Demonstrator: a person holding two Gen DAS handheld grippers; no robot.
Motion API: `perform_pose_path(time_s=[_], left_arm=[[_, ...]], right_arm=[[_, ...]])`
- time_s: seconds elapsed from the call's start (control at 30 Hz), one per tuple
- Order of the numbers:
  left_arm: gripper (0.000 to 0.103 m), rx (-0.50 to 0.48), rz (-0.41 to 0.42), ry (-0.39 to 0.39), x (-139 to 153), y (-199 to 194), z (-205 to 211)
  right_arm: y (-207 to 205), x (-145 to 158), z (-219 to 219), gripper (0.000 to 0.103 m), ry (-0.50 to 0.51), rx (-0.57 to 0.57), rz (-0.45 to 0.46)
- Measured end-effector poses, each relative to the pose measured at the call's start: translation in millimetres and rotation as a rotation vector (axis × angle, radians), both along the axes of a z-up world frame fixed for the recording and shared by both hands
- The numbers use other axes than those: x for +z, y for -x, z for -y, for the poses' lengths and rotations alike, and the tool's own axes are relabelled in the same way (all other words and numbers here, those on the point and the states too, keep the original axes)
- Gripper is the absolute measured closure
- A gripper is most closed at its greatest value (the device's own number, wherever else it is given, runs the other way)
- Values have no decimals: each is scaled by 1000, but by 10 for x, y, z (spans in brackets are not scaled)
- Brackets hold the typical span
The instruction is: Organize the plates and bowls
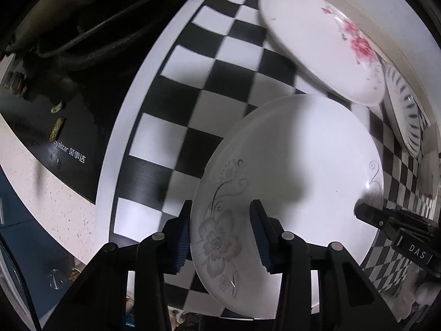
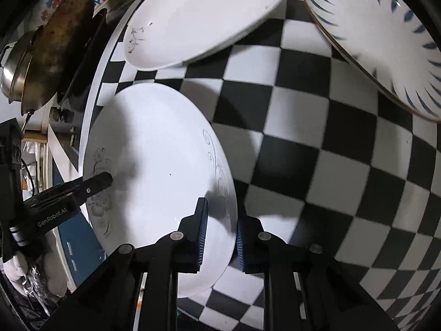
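Straddling the near rim of a glossy white plate [image 1: 289,171] printed with grey flowers, the left gripper [image 1: 222,234] shows two black fingers faced with ribbed blue pads, one outside the rim and one over the plate's inner face; whether the pads press the china cannot be told from this view. Ahead of it, an oval white platter with pink blossoms [image 1: 322,44] lies on the black-and-white checkered cloth [image 1: 193,88], and to its right a bowl with dark blue strokes [image 1: 405,110] shows edge-on. At the plate's far right rim the right gripper [image 1: 363,212] comes in, black and blocky. From the right wrist camera, the right gripper [image 2: 219,234] pinches the same round plate [image 2: 154,165], its ribbed blue pads tight on both faces of the thin rim. Across the plate, to its left, the left gripper [image 2: 107,179] meets the opposite edge. Beyond lie the one platter [image 2: 204,19] and one striped bowl [image 2: 386,44]; a tarnished metal pan [image 2: 58,41] sits far left.
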State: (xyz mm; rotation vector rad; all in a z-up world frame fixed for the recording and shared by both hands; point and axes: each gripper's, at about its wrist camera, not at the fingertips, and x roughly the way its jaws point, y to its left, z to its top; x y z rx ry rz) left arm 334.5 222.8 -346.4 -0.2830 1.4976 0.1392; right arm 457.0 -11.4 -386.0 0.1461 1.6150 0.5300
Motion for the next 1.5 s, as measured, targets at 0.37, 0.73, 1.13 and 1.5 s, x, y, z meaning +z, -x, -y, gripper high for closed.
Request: perform_pose_path(time_s=[0.37, 0.73, 1.13, 1.5], left_arm=[[65, -191, 34, 56, 318, 26, 995], [65, -387, 3, 121, 188, -165, 1954], [65, -437, -49, 91, 84, -149, 2057], [65, -406, -59, 90, 57, -244, 1972]], right_arm=[[271, 321, 1081, 82, 14, -136, 43], [514, 365, 2576, 82, 56, -388, 51], [634, 123, 2851, 82, 73, -447, 16], [566, -52, 2690, 82, 57, -412, -35]])
